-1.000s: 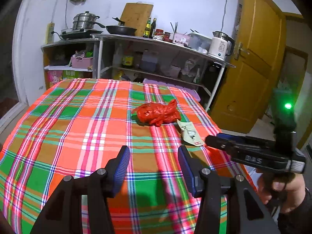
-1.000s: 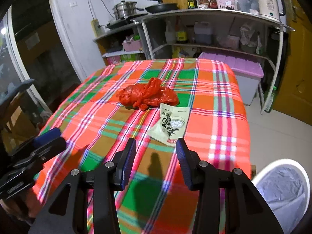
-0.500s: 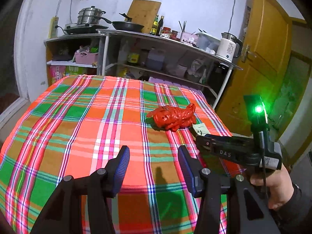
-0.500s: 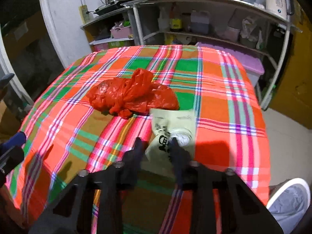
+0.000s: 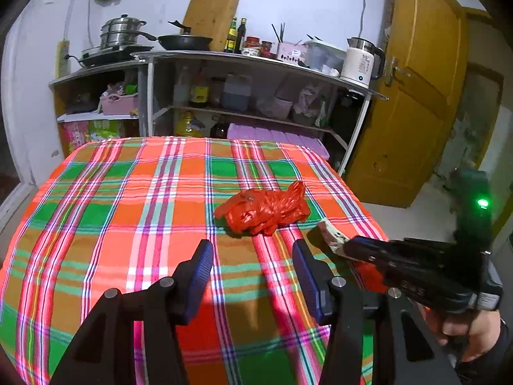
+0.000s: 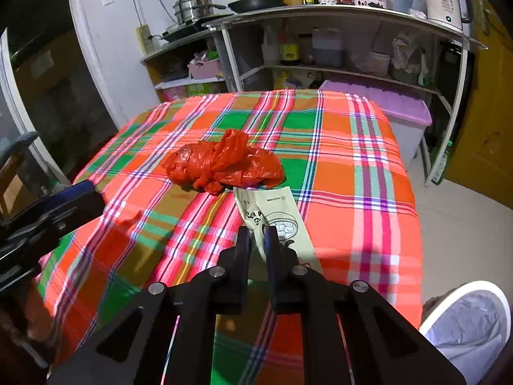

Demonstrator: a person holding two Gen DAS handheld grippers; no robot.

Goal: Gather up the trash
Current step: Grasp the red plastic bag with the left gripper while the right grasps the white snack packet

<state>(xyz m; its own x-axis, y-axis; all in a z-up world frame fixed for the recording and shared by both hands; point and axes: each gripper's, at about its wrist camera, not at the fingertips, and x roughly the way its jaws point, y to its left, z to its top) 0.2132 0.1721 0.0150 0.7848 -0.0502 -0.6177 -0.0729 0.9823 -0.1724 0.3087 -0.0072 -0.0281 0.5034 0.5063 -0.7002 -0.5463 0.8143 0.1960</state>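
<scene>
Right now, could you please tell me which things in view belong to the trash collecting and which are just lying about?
Belongs to the job:
- pale green wrapper, pinched in the right tongs
- crumpled red plastic bag on the tablecloth
- lined bin beside the table
- left tongs, open

Just lying about:
- kettle
- frying pan
- steamer pot
- cutting board

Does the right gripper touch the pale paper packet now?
Touching. In the right wrist view, the right gripper has its jaws shut on the paper packet, pads pinching its near edge.
</scene>
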